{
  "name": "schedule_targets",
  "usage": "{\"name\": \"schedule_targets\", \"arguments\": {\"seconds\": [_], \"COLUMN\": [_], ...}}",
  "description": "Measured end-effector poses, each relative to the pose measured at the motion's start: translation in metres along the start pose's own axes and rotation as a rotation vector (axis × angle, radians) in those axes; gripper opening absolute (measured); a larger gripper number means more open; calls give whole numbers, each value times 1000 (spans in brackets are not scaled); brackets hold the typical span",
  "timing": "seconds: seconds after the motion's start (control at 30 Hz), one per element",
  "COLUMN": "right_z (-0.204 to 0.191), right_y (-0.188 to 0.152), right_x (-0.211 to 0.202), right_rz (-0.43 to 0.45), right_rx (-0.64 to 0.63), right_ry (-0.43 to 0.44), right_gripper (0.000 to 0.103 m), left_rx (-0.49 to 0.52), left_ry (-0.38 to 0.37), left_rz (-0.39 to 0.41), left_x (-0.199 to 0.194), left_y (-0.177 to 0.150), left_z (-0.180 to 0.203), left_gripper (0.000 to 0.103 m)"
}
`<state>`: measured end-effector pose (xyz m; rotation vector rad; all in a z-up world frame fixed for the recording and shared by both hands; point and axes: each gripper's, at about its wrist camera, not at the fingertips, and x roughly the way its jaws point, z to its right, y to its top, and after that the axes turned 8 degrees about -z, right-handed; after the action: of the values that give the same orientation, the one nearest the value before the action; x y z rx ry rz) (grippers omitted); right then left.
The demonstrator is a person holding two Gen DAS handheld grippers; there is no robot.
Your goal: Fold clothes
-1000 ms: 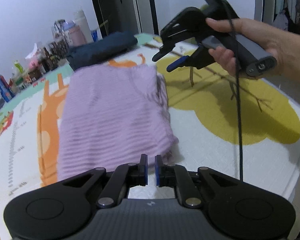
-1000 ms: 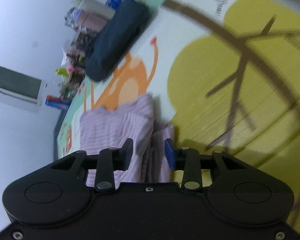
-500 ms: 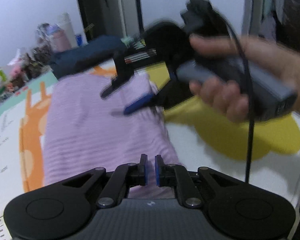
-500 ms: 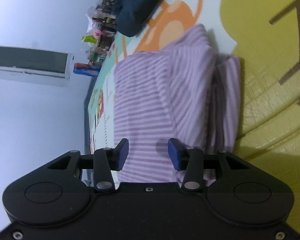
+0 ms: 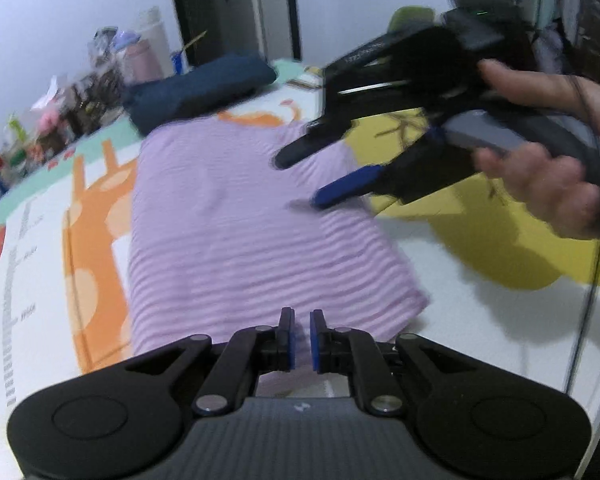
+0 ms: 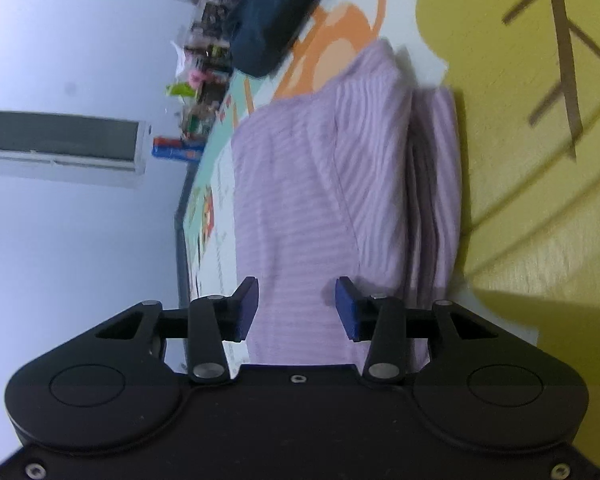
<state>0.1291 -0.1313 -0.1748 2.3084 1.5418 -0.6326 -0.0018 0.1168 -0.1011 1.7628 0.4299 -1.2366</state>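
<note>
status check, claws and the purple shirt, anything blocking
Left claw shut, empty, at near edge of the folded purple striped shirt. Right claw open, empty, over the shirt. Nothing on the shirt; navy bundle lies beyond it.

Even, soft indoor light; fisheye bending at edges; motion blur smears the hand-held black right gripper (image 5: 320,180).

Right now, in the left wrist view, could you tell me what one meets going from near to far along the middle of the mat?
Left hand-held gripper → folded lilac striped garment → orange animal print on the mat → dark blue bundle → dark doorway.
</note>
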Motion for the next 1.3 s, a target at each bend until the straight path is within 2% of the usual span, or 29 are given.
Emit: {"name": "schedule_targets", "arguments": {"seconds": [0.2,0.33,0.43,0.6,0.67,0.83,0.93,1.13,1.3], "right_z": [3,-8,-13,-4,3,-2,-6,12,26], "right_y": [-13,-21,-33,-54,-59,-68,-82,-123,-150], "right_x": [0,-10,-16,-9,-5,-21,-42,-71,-70], "right_rz": [32,58,26,-28,-22,27,73,137,158], "right_rx": [13,1,-8,33,56,63,49,98,127], "right_ry": [-50,-21,32,-18,-31,5,1,-2,-31], "right_gripper": [38,40,45,45,45,46,62,63,63], "left_rx": [-47,-29,-25,-50,-52,-52,-75,-155,-191], "left_ry": [-35,-28,-11,-25,-28,-59,-65,-91,-144], "left_rz": [-24,30,19,-43,-40,-11,-5,-19,-50], "left_x": [8,-14,-14,5,6,-13,-27,-41,-29], "left_y": [-3,-9,-12,-20,-22,-26,-35,-55,-63], "left_z": [-17,-27,-38,-49,-50,-57,-72,-110,-126], "left_gripper": [10,11,11,11,11,13,23,26,26]}}
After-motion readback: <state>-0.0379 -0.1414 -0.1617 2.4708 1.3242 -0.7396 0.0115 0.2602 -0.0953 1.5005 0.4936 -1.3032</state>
